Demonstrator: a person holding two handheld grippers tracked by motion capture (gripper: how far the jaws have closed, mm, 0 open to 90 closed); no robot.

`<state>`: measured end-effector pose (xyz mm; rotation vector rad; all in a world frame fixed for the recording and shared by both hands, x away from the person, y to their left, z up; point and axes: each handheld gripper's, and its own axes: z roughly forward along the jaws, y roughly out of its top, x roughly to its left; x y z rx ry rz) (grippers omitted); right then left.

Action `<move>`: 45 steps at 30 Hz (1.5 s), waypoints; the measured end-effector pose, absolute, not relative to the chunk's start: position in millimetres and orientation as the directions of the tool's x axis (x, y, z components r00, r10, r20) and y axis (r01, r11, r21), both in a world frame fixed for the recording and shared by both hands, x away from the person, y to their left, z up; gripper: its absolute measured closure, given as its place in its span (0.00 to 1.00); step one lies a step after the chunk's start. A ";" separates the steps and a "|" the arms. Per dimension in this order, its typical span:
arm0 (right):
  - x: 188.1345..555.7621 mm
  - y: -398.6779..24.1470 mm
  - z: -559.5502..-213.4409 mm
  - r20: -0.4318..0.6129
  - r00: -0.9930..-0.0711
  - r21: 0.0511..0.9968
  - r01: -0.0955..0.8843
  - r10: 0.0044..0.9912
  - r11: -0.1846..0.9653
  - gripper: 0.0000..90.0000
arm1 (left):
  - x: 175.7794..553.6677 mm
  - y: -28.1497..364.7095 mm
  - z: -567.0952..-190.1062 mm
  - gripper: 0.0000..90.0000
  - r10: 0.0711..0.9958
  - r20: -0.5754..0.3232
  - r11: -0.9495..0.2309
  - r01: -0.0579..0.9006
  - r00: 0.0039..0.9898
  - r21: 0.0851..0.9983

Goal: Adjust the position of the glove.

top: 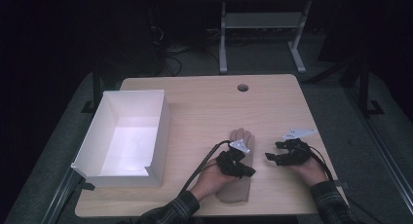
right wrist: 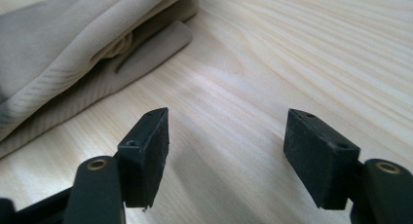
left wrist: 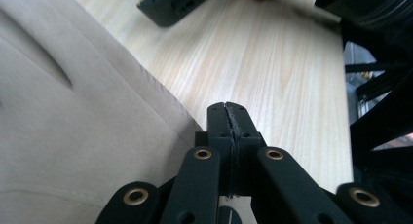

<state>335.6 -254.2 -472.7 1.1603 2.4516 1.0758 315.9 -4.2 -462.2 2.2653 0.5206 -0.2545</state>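
Pale wooden worktop point(top: 204, 112) carried beige fabric glove point(top: 238, 182), long axis running near-to-far. Left hand-held gripper point(top: 242, 169) rested closed at glove's right edge, nothing pinched. Right hand-held gripper point(right wrist: 226, 146) open, glove to its left, apart.

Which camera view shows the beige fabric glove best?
The high view: the beige fabric glove lies whole on the wooden table, partly under the left gripper. The right gripper view shows its fingers; the left gripper view, a close-up.

The left gripper point(top: 238, 164) and right gripper point(top: 285, 153) are showing black jaws with brass-coloured rivets (grey three-cornered plates on top), trailing black cables; the person is wearing plaid sleeves point(top: 168, 212).
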 end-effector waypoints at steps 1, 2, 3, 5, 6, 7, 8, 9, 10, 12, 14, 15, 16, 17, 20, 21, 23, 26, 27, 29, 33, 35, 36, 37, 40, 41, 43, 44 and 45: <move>335.5 -254.3 -473.5 0.102 -0.661 0.698 0.580 0.744 0.420 0.34 | 315.4 -4.4 -463.0 0.99 0.289 -0.333 -0.616 0.440 0.898 0.653; 335.5 -253.8 -474.3 0.104 -0.657 0.697 0.583 0.746 0.417 0.33 | 314.9 -4.2 -463.3 0.99 0.291 -0.331 -0.616 0.441 0.898 0.653; 335.8 -253.8 -474.6 0.098 -0.657 0.699 0.581 0.748 0.418 0.32 | 314.4 -3.7 -462.8 0.99 0.294 -0.331 -0.616 0.442 0.897 0.652; 336.1 -253.8 -475.1 0.095 -0.654 0.701 0.580 0.751 0.416 0.31 | 313.8 -1.4 -461.5 0.99 0.295 -0.320 -0.625 0.435 0.900 0.648; 336.2 -253.5 -475.8 0.095 -0.654 0.705 0.576 0.750 0.414 0.30 | 313.5 0.7 -461.1 0.99 0.295 -0.315 -0.630 0.431 0.902 0.646; 336.2 -253.3 -476.2 0.086 -0.659 0.706 0.569 0.747 0.421 0.30 | 313.1 3.1 -461.2 0.99 0.296 -0.314 -0.630 0.431 0.902 0.646; 335.7 -252.6 -476.8 0.073 -0.659 0.708 0.563 0.749 0.427 0.29 | 312.4 5.9 -460.9 0.99 0.301 -0.313 -0.632 0.434 0.901 0.642; 335.4 -251.9 -477.6 0.057 -0.660 0.710 0.555 0.750 0.434 0.27 | 312.1 9.0 -460.6 0.99 0.301 -0.310 -0.634 0.432 0.902 0.641; 334.9 -251.1 -478.2 0.046 -0.659 0.710 0.551 0.751 0.440 0.26 | 311.6 12.1 -459.9 0.99 0.304 -0.302 -0.639 0.429 0.903 0.638; 334.8 -250.2 -479.1 0.041 -0.658 0.711 0.548 0.752 0.441 0.23 | 310.3 17.8 -458.2 0.99 0.309 -0.289 -0.651 0.423 0.906 0.631; 334.9 -250.5 -479.6 0.040 -0.656 0.713 0.547 0.754 0.438 0.22 | 310.1 23.8 -456.7 0.99 0.314 -0.280 -0.659 0.421 0.907 0.624; 335.0 -250.8 -480.1 0.039 -0.655 0.716 0.546 0.755 0.436 0.21 | 310.3 25.7 -456.5 0.99 0.316 -0.278 -0.660 0.421 0.907 0.622; 334.9 -250.7 -480.4 0.041 -0.651 0.717 0.547 0.758 0.432 0.20 | 310.7 28.4 -456.2 0.99 0.319 -0.278 -0.661 0.423 0.906 0.620; 335.1 -251.2 -481.0 0.035 -0.654 0.721 0.540 0.756 0.434 0.20 | 310.4 30.8 -455.9 0.99 0.325 -0.278 -0.660 0.427 0.904 0.618; 334.6 -251.4 -482.1 0.041 -0.649 0.726 0.542 0.760 0.424 0.18 | 310.3 37.8 -454.7 0.99 0.328 -0.263 -0.670 0.419 0.907 0.612; 334.9 -251.4 -482.1 0.040 -0.648 0.726 0.542 0.760 0.424 0.18 | 309.7 39.9 -454.6 0.99 0.332 -0.261 -0.670 0.422 0.906 0.611; 335.1 -251.4 -482.2 0.039 -0.648 0.726 0.541 0.760 0.424 0.18 | 309.5 45.0 -453.9 0.99 0.337 -0.254 -0.673 0.421 0.907 0.608; 335.1 -251.4 -482.2 0.039 -0.648 0.726 0.541 0.760 0.424 0.18 | 309.8 53.7 -453.6 0.99 0.349 -0.252 -0.668 0.428 0.903 0.608; 335.1 -251.4 -482.2 0.039 -0.648 0.726 0.541 0.760 0.424 0.18 | 310.0 57.2 -453.1 0.99 0.353 -0.249 -0.671 0.430 0.902 0.604; 335.1 -251.4 -482.1 0.040 -0.648 0.725 0.542 0.761 0.424 0.17 | 310.3 64.5 -452.4 0.99 0.364 -0.245 -0.670 0.435 0.899 0.601; 335.2 -251.4 -482.1 0.039 -0.648 0.725 0.542 0.761 0.424 0.17 | 310.3 80.4 -450.6 0.99 0.390 -0.233 -0.666 0.447 0.891 0.597; 335.2 -251.4 -482.2 0.039 -0.648 0.725 0.542 0.760 0.425 0.17 | 310.3 85.5 -448.7 0.99 0.399 -0.231 -0.659 0.453 0.887 0.600; 335.3 -251.4 -482.2 0.039 -0.648 0.725 0.542 0.760 0.425 0.17 | 310.4 86.3 -447.0 0.99 0.402 -0.232 -0.653 0.455 0.886 0.605; 335.3 -251.4 -482.2 0.039 -0.648 0.725 0.542 0.760 0.425 0.17 | 310.8 86.8 -444.1 0.98 0.400 -0.225 -0.655 0.449 0.888 0.608; 335.3 -251.4 -482.2 0.039 -0.648 0.725 0.542 0.760 0.425 0.17 | 311.2 85.8 -434.5 0.93 0.398 -0.219 -0.634 0.440 0.891 0.636; 335.3 -251.4 -482.2 0.039 -0.648 0.725 0.542 0.761 0.425 0.17 | 311.7 85.6 -431.5 0.90 0.398 -0.215 -0.630 0.436 0.892 0.643; 335.3 -251.4 -482.2 0.039 -0.648 0.725 0.542 0.761 0.425 0.17 | 314.1 84.8 -426.9 0.83 0.400 -0.206 -0.625 0.431 0.893 0.651; 335.3 -251.4 -482.2 0.039 -0.648 0.725 0.542 0.761 0.425 0.17 | 316.2 84.6 -425.1 0.79 0.400 -0.200 -0.627 0.426 0.894 0.652; 335.3 -251.4 -482.2 0.039 -0.648 0.725 0.542 0.761 0.424 0.17 | 318.5 83.9 -423.5 0.75 0.405 -0.194 -0.625 0.425 0.894 0.655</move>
